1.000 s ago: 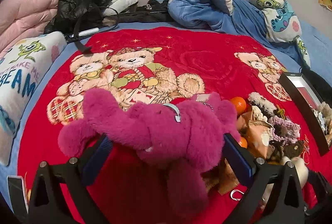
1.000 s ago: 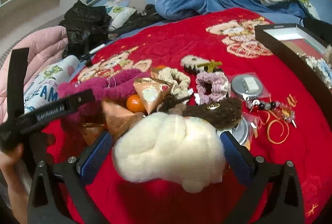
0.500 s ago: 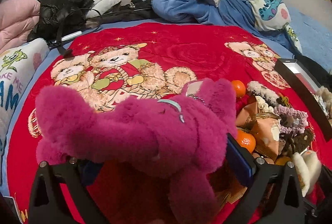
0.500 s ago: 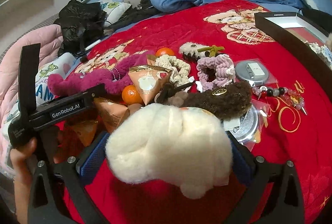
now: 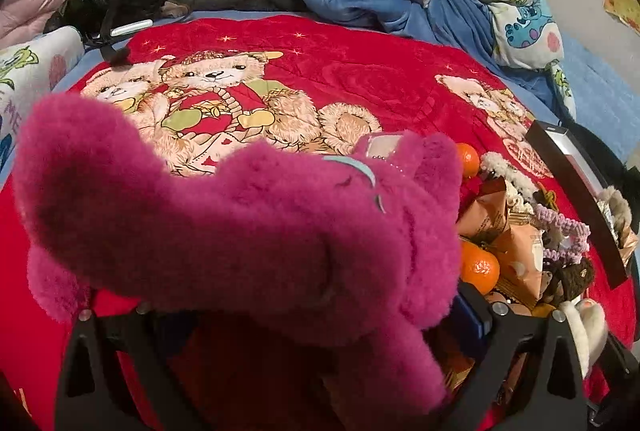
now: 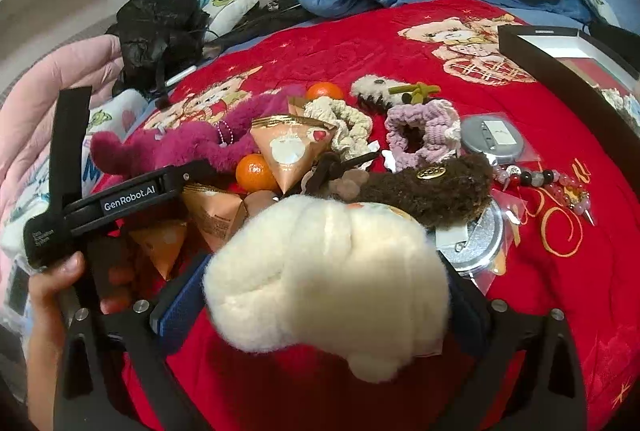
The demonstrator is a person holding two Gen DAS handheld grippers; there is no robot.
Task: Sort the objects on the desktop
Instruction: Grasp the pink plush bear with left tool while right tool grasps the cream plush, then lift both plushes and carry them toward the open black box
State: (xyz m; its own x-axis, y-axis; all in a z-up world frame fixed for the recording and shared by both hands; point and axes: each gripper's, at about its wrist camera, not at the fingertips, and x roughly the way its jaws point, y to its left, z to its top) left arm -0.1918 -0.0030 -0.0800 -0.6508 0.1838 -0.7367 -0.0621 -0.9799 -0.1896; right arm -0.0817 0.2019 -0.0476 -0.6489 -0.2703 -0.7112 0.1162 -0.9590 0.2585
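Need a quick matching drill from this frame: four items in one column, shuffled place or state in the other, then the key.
Items
1. magenta plush toy
2. cream plush toy
3. brown fuzzy pouch
4. black box

Places or states
A. lying on the red blanket, just beyond the cream plush
B. held in the left gripper
C. open, at the blanket's right edge
D. held in the right gripper

Pairs: 1-B, 2-D, 3-A, 4-C
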